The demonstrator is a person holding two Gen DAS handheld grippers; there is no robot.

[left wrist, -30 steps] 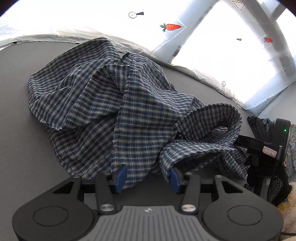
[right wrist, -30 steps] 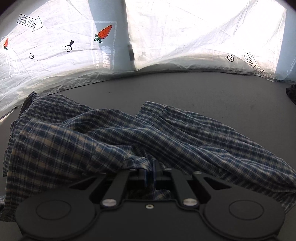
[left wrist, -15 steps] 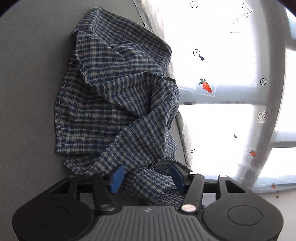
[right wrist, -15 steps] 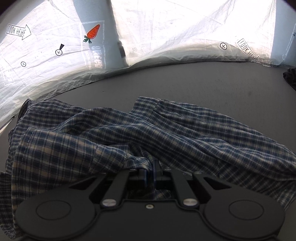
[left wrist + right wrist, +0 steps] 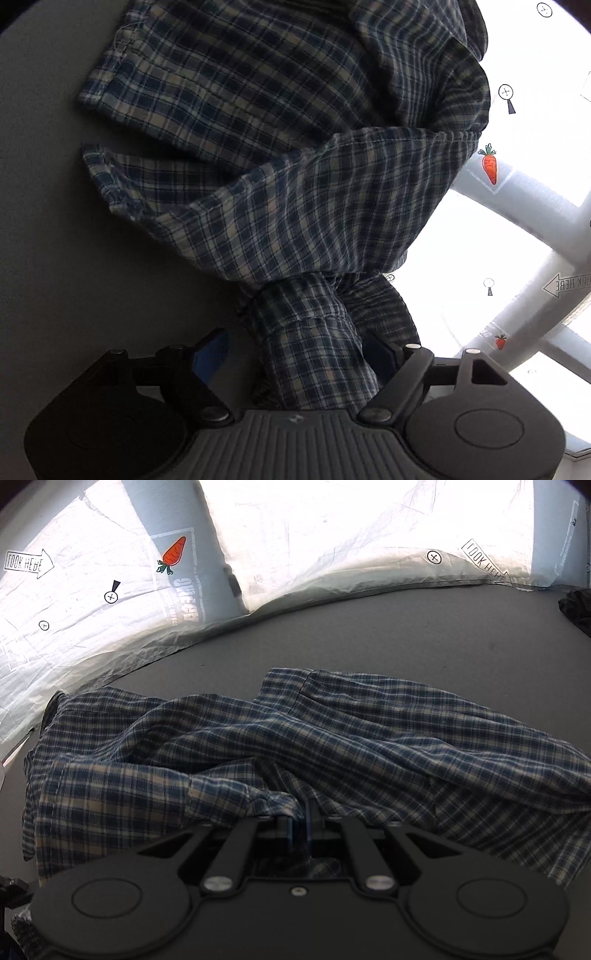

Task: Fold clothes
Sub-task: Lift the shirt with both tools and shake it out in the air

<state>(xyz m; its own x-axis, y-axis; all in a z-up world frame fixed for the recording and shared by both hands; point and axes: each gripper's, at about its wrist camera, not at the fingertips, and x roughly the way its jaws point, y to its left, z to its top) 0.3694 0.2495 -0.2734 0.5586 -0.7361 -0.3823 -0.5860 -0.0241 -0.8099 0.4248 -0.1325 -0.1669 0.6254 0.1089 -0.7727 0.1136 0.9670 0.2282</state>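
Observation:
A blue-and-white checked shirt (image 5: 295, 166) lies crumpled on a grey surface (image 5: 55, 221). In the left wrist view its sleeve end runs down between the fingers of my left gripper (image 5: 295, 354). The jaws are opening: the left blue pad (image 5: 210, 354) stands apart from the cloth, and the right pad is at the sleeve's edge. In the right wrist view the same shirt (image 5: 332, 746) spreads across the grey surface (image 5: 406, 638). My right gripper (image 5: 299, 821) is shut on a bunched fold at the shirt's near edge.
A bright white sheet (image 5: 332, 535) with carrot and arrow stickers rises behind the grey surface. A dark cloth (image 5: 578, 609) lies at the far right edge. Bare grey surface stretches beyond the shirt toward the sheet.
The left gripper has rolled, dropped and come close to the shirt, and its jaws have widened around the sleeve end. The right gripper stays shut on the fold, almost still.

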